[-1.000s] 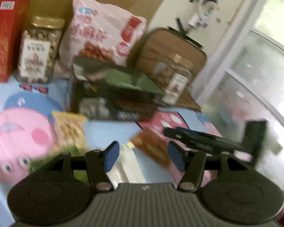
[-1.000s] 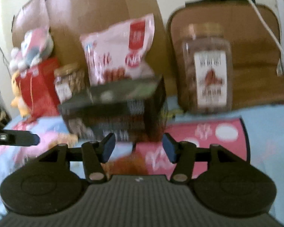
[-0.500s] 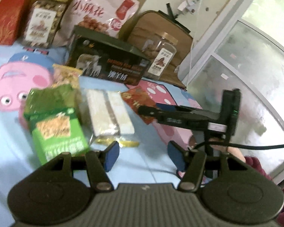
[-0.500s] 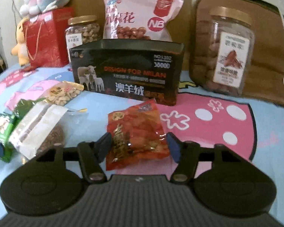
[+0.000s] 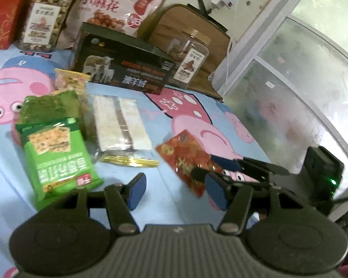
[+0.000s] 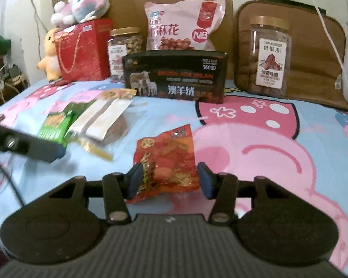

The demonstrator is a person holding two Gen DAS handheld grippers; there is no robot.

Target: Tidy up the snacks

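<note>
A red snack packet [image 6: 165, 155] sits between the fingers of my right gripper [image 6: 169, 181]. The jaws are closing and both pads touch its sides. In the left wrist view the same packet [image 5: 185, 155] is blurred and tilted in my right gripper [image 5: 211, 168]. My left gripper [image 5: 174, 190] hangs open over the blue cartoon sheet [image 5: 7, 185] with nothing between its pads. A green cracker packet [image 5: 55, 153], a clear bag of white bars [image 5: 120, 122] and a yellow snack packet [image 5: 69, 81] lie together to its left.
At the back stand a dark box [image 6: 176, 78], two clear jars [image 6: 125, 46] [image 6: 270, 55], a pink snack bag [image 6: 181, 25] and a red gift bag [image 6: 83, 48] with plush toys. A brown cushion [image 6: 313, 51] leans at the right. A window [image 5: 290, 92] borders the bed.
The red packet has moved with my right gripper away from the dark box, nearer the front. The right jaws have narrowed around it. My left gripper has shifted only slightly.
</note>
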